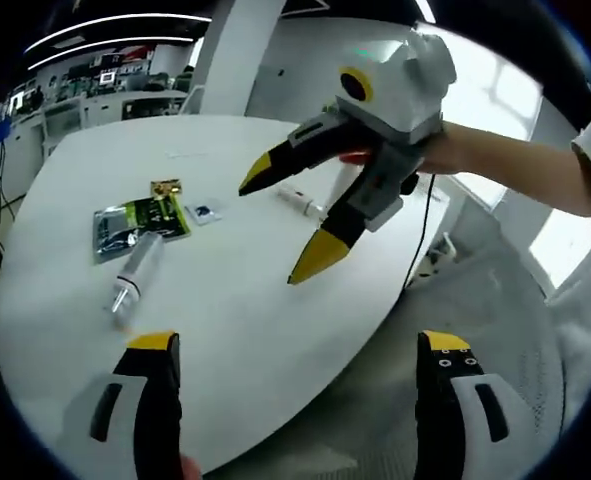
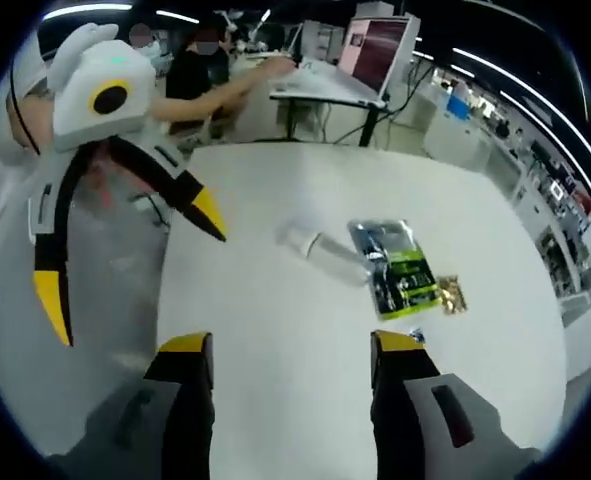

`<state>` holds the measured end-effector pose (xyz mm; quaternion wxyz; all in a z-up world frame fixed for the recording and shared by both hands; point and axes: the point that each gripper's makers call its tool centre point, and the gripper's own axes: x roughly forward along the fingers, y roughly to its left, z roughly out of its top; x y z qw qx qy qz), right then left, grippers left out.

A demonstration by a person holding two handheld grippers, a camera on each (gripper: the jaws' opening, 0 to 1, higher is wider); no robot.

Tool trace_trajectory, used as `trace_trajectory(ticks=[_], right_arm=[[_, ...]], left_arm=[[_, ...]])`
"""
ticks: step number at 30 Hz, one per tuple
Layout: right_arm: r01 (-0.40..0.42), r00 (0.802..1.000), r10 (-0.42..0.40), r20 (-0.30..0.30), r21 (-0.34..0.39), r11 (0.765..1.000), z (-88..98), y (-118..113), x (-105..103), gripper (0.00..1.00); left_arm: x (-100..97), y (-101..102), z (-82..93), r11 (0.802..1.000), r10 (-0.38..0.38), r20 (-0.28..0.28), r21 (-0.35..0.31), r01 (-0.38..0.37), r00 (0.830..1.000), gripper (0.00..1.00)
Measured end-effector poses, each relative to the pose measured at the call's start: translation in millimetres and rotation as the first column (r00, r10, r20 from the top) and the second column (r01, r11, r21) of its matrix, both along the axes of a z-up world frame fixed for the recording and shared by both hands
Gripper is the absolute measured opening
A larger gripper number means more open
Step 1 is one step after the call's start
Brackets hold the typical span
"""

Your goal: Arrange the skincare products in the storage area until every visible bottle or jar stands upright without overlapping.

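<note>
Surface [image 1: 245, 300]: smooth, matt white. Sachet [image 1: 140, 222]: glossy foil-like film, green and silver print. Lying tube [image 1: 135, 272]: clear, shiny plastic. Both tools: glossy hard plastic, white bodies, black-and-yellow jaws.

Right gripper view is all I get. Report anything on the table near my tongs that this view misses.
Observer: A small white tube lies flat on the table just beneath the right gripper, beside its tongs.
Operator: Give me the state of my tongs from outside.
Observer: The left gripper view shows them spread wide, with nothing between them.
Operator: Now say which way the lying bottle's cap points.
Observer: The clear bottle lies flat with its narrow cap end toward the left gripper. Its other end is at the edge of the green sachet.
</note>
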<state>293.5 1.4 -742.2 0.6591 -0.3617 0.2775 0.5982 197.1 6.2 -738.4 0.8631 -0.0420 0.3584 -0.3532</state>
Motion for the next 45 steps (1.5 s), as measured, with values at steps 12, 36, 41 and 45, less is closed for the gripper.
trace_trajectory(ticks=[12, 36, 41, 45], right_arm=[[-0.149, 0.989, 0.150, 0.013, -0.072, 0.986, -21.1, 43.7, 17.4, 0.58], [-0.248, 0.961, 0.265, 0.079, -0.177, 0.952, -70.4, 92.9, 49.4, 0.41], [-0.298, 0.939, 0.327, 0.105, -0.222, 0.928, -80.6, 101.4, 52.8, 0.39], [-0.324, 0.922, 0.364, 0.131, -0.251, 0.912, -82.9, 103.8, 55.9, 0.32]], left_arm=[[2.1, 2.8, -4.0, 1.000, 0.014, -0.016, -0.013, -0.014, 1.000, 0.90], [-2.0, 1.2, -11.3, 1.000, 0.003, -0.059, -0.009, -0.003, 0.998, 0.90], [-4.3, -0.6, -12.4, 1.000, -0.009, -0.067, -0.001, 0.009, 0.998, 0.91], [-4.2, -0.2, -13.1, 1.000, -0.006, -0.073, -0.003, 0.005, 0.997, 0.91]])
